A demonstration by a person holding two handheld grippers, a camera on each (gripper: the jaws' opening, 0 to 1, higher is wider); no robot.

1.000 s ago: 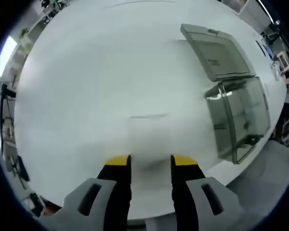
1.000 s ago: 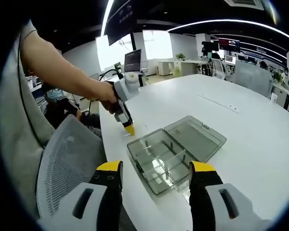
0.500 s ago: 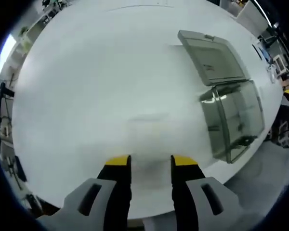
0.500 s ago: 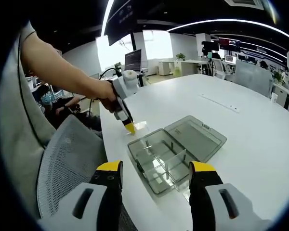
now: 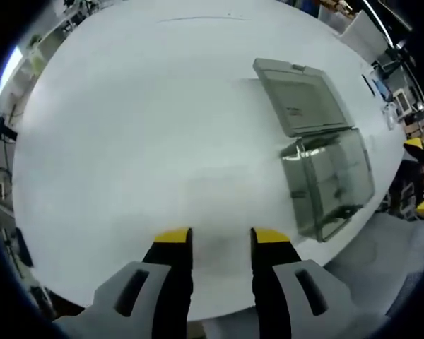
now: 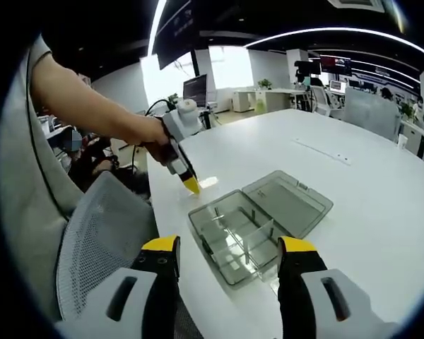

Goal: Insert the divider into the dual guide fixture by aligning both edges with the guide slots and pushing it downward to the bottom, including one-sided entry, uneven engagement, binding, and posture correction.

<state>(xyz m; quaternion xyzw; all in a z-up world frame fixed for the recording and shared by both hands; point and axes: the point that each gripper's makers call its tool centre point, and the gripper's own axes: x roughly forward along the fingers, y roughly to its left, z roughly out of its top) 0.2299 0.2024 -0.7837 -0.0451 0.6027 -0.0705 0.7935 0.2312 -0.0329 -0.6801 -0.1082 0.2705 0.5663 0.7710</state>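
A clear plastic box (image 6: pixel 233 236) with its lid (image 6: pixel 286 201) folded open lies near the white table's edge, with thin clear dividers standing inside it. My right gripper (image 6: pixel 228 246) hovers above its near side, open and holding nothing. To the box's left, my left gripper (image 6: pixel 191 185) points down at the table, with a clear divider (image 6: pixel 208 182) glinting at its yellow tip. In the left gripper view the box (image 5: pixel 328 180) and lid (image 5: pixel 297 95) sit to the right. There a faint clear plate (image 5: pixel 219 183) spans the gap of the left gripper (image 5: pixel 219 234).
A grey mesh chair (image 6: pixel 102 233) stands against the table edge below the left gripper. A person's bare arm (image 6: pixel 92 106) reaches in from the left. A thin strip (image 6: pixel 321 150) lies far across the white table (image 6: pixel 381 205). Desks and a monitor (image 6: pixel 196 88) fill the room behind.
The left gripper has lifted and tilted a little with the clear divider, so its view has shifted and the box sits further left in it. The right gripper has stayed still.
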